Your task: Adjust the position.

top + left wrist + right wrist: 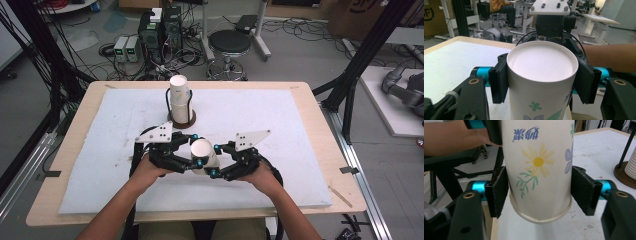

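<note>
High view: upside-down paper cup (202, 152) at lower centre, clamped by left gripper (192, 150) and right gripper (215, 161), likely to separate nested cups.

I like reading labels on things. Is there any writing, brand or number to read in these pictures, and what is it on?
Blue printed characters on the white flowered paper cup: they appear upside down in the right gripper view and are too stylised to read for certain.
Dark lettering on the brown cardboard box in the left gripper view: cut off at the edge, unreadable.
No other readable text or numbers.
</note>
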A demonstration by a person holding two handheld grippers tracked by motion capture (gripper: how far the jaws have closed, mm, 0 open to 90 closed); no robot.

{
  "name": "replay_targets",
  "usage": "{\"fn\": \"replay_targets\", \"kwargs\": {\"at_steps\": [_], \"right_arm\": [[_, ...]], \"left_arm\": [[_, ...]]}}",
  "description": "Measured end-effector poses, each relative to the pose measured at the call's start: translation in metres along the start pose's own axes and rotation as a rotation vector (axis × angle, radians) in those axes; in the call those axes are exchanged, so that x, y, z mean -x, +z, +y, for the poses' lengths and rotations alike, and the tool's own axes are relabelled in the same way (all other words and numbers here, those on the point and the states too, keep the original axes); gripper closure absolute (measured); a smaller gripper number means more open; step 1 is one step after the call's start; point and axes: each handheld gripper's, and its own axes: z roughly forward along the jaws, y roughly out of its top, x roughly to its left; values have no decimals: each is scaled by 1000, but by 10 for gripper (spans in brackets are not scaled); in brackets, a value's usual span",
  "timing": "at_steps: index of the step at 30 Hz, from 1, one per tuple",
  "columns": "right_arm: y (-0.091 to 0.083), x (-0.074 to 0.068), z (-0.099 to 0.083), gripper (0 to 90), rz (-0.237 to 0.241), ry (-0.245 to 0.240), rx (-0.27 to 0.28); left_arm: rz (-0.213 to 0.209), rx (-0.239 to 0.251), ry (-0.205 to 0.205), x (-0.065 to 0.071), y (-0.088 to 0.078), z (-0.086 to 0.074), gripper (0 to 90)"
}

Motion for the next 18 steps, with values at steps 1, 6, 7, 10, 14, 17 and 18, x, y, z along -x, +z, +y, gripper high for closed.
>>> {"fn": "replay_targets", "kwargs": {"at_steps": [1, 6, 7, 10, 14, 17, 18], "right_arm": [[0, 0, 0, 375, 2, -4, -2], [-1, -1, 0, 414, -1, -25, -8], [-1, -1, 0, 416, -2, -26, -9], [-1, -1, 0, 418, 1, -27, -11], [-2, 0, 0, 417, -2, -25, -25], [-3, 0, 0, 412, -5, -28, -44], [-5, 0, 0, 411, -13, -26, -59]], "left_arm": [[-1, 0, 0, 0, 0, 0, 371], [-1, -7, 6, 0, 0, 0, 371], [-1, -9, 2, 0, 0, 0, 370], [7, -16, -1, 1, 2, 0, 331], [44, -56, -21, 1, 4, 1, 142], [48, -68, -26, 0, 0, 2, 141], [50, -68, -29, 0, 0, 2, 141]]}}
